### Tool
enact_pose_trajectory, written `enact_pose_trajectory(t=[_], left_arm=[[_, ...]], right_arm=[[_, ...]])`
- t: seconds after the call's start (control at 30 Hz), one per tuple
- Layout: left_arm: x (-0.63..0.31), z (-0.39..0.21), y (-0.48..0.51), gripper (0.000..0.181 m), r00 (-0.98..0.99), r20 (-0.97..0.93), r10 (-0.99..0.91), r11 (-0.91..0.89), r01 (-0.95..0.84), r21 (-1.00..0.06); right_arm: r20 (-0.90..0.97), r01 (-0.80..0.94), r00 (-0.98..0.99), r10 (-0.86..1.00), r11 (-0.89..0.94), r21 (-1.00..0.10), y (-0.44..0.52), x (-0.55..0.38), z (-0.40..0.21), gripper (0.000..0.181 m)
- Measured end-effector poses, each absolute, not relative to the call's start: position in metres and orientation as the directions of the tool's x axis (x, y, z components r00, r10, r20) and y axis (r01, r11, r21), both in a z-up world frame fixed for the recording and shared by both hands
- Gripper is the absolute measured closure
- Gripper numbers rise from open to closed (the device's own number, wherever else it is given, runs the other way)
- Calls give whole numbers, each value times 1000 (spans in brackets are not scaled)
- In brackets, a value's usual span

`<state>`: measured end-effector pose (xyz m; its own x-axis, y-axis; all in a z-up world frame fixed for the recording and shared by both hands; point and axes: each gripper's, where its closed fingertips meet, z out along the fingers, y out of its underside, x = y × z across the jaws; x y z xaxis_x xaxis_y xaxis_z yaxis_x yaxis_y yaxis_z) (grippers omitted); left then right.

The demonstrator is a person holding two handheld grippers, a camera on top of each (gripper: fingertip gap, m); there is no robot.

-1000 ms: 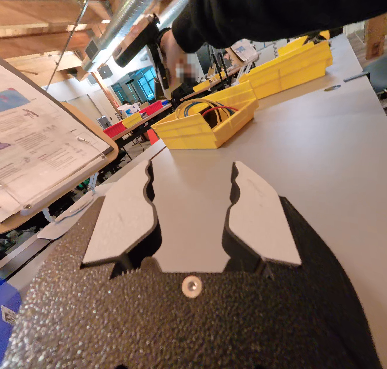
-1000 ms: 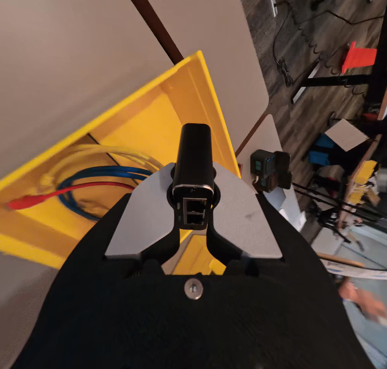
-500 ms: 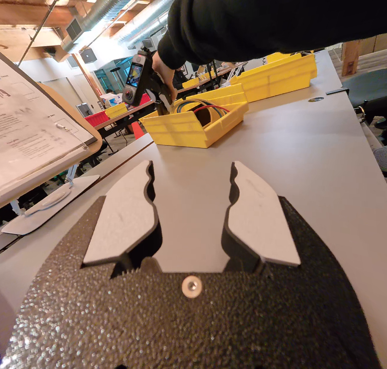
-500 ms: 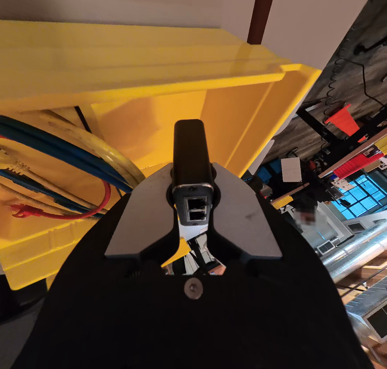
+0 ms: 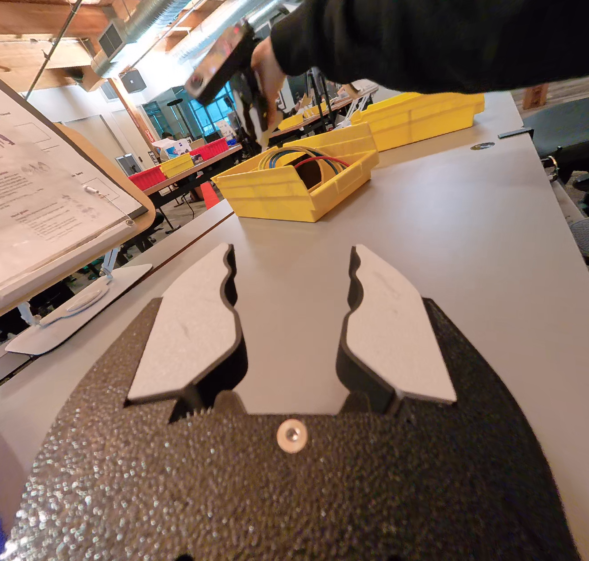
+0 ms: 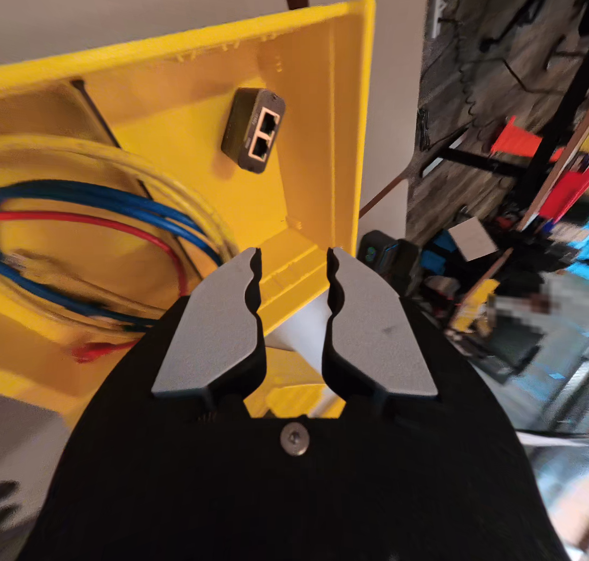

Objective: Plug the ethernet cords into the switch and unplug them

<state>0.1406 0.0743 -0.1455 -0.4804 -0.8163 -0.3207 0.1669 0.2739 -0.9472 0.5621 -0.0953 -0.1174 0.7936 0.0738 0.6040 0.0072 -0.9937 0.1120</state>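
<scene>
- Standing at the far left of the left wrist view, a tilted document stand (image 5: pixel 63 195) carries a clear-covered printed sheet, and its flat foot rests on the neighbouring desk surface.
- Next to the right, the left hand-held gripper (image 5: pixel 291 252) hovers low over the grey desk (image 5: pixel 446 243) with its two fingers spread wide and nothing between them.
- Farther off on that desk sits a yellow bin (image 5: pixel 280 195), well apart from the left hand-held gripper; loops of yellow, blue and red ethernet cords (image 5: pixel 306 160) rise above its rim.
- Above the far left end of the bin, a hand (image 5: pixel 267 67) in a black sleeve (image 5: pixel 430 29) holds the right hand-held gripper (image 5: pixel 255 122), which points down toward the bin and is motion-blurred.
- More yellow bins (image 5: pixel 420 115) lie farther to the right on the same desk.
- In the right wrist view the coiled ethernet cords (image 6: pixel 111 227) fill the left part of the yellow bin (image 6: pixel 318 99), a red plug (image 6: pixel 92 351) lying at the near left.
- Right of the coil, the small black switch (image 6: pixel 251 131) lies loose on the bin floor near the right wall, its two stacked ports empty and turned toward the camera.
- The right hand-held gripper (image 6: pixel 294 252) hangs above the bin's near right corner, fingers parted and holding nothing, clear of the switch.
</scene>
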Motion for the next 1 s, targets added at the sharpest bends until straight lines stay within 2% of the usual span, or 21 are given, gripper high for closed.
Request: enact_pose_trajectory(t=[0.13, 0.2, 0.27, 0.37, 0.53, 0.57, 0.63, 0.73, 0.83, 0.87, 0.93, 1.0], left_arm=[[148, -152, 76, 115, -454, -326, -830, 311, 109, -944], [155, -160, 75, 115, -425, -352, -834, 364, 58, -930], [164, -172, 70, 114, -416, -387, -823, 430, -11, -903], [182, -180, 46, 114, -449, -377, -810, 449, -60, -892], [240, -174, -9, 113, -468, -265, -843, 369, -146, -918], [255, -167, -18, 113, -452, -240, -859, 336, -145, -931], [287, -154, -30, 113, -411, -190, -891, 271, -147, -951], [331, -142, -41, 115, -340, -130, -931, 195, -161, -968], [365, -146, -45, 116, -263, -61, -963, 122, -222, -967], [374, -152, -45, 116, -241, -41, -970, 104, -255, -961], [387, -162, -45, 124, -205, -30, -978, 91, -295, -951], [393, -169, -45, 162, -214, -70, -974, 132, -291, -948]], right_arm=[[572, -131, 774, -272, -953, -275, -119, 501, -110, 138], [463, -166, 790, -402, -867, -469, -128, 451, -123, 138], [383, -172, 793, -475, -776, -607, -136, 404, -140, 137], [334, -181, 734, -592, -645, -743, -148, 366, -161, 134], [248, -342, 485, -839, -442, -829, -203, 380, -159, 123], [243, -312, 391, -887, -377, -872, -220, 389, -146, 117], [156, -236, 276, -948, -224, -945, -246, 403, -129, 120], [-35, -295, 288, -957, -54, -954, -257, 416, -149, 110], [-118, -369, 330, -937, -13, -929, -247, 431, -181, 107], [-141, -388, 364, -921, -12, -921, -237, 435, -188, 112], [-142, -418, 391, -909, -38, -908, -226, 440, -195, 140], [-115, -411, 393, -912, -63, -910, -223, 442, -193, 154]])
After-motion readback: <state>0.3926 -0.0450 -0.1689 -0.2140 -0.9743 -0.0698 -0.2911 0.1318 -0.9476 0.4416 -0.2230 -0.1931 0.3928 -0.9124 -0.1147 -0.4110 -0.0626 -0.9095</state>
